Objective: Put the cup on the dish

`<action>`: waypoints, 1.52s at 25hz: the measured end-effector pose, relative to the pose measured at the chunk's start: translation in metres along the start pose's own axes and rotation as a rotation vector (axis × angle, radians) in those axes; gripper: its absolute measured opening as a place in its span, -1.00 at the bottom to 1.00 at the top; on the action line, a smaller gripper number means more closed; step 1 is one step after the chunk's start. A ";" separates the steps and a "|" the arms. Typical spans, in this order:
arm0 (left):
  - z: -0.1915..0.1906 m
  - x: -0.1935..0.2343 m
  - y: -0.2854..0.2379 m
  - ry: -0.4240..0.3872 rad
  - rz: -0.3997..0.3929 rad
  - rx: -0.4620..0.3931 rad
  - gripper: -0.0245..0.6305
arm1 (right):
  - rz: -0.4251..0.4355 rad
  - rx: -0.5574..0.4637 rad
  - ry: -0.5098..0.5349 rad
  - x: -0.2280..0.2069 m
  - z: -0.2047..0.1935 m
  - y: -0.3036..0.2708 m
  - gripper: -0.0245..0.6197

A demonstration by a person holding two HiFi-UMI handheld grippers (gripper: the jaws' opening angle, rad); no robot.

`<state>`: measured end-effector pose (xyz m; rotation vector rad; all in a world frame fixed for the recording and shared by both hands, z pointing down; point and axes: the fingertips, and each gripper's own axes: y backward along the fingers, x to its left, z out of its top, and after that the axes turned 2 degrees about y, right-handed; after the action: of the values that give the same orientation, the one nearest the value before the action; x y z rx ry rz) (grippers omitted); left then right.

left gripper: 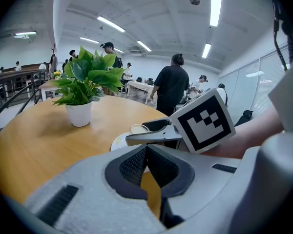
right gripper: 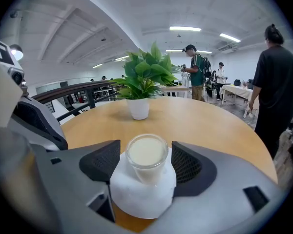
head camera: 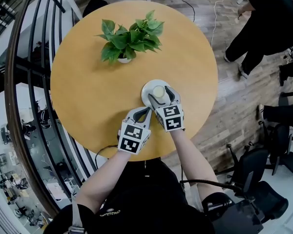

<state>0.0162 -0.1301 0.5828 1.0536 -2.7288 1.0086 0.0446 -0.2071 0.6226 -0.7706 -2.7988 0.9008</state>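
Observation:
A small clear cup (head camera: 158, 91) with pale contents stands upright on a white dish (head camera: 145, 90) near the front of the round wooden table (head camera: 88, 82). My right gripper (head camera: 160, 95) is open, one jaw on each side of the cup. In the right gripper view the cup (right gripper: 146, 152) sits on the dish (right gripper: 136, 196) between the dark pads (right gripper: 105, 162), with a narrow gap on both sides. My left gripper (head camera: 142, 113) rests just left of the dish. Its jaws meet at the tips (left gripper: 146, 148) with nothing between them.
A potted green plant (head camera: 129, 38) in a white pot stands at the far middle of the table. A dark railing (head camera: 19, 82) curves along the left. A person in black (head camera: 263, 23) stands at the far right, and black chairs (head camera: 263, 169) are at the near right.

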 end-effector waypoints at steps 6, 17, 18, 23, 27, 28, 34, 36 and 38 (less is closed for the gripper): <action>0.011 -0.003 0.007 -0.014 0.004 -0.021 -0.93 | 0.011 -0.017 0.008 0.001 0.011 0.009 0.04; 0.044 -0.016 0.023 -0.063 0.009 -0.087 -0.93 | -0.022 -0.095 0.059 -0.001 0.049 0.048 0.02; 0.047 -0.017 0.026 -0.068 0.011 -0.094 -0.93 | -0.027 -0.104 0.062 -0.001 0.053 0.054 -0.02; 0.075 -0.026 0.042 -0.109 0.022 -0.143 -0.93 | -0.047 -0.164 0.059 -0.001 0.075 0.088 -0.25; 0.095 -0.028 0.056 -0.129 0.034 -0.190 -0.93 | -0.050 -0.215 0.050 0.004 0.093 0.112 -0.41; 0.099 -0.028 0.059 -0.132 0.036 -0.200 -0.93 | -0.046 -0.225 0.047 0.006 0.095 0.118 -0.48; 0.116 -0.032 0.073 -0.155 0.040 -0.254 -0.92 | -0.043 -0.280 0.049 0.015 0.109 0.148 -0.63; 0.126 -0.034 0.080 -0.162 0.041 -0.280 -0.92 | -0.052 -0.315 0.050 0.017 0.120 0.160 -0.70; 0.139 -0.038 0.086 -0.176 0.040 -0.305 -0.93 | -0.047 -0.353 0.052 0.021 0.135 0.171 -0.73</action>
<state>0.0173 -0.1421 0.4158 1.0814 -2.9258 0.4985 0.0677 -0.1473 0.4128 -0.7496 -2.9523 0.3745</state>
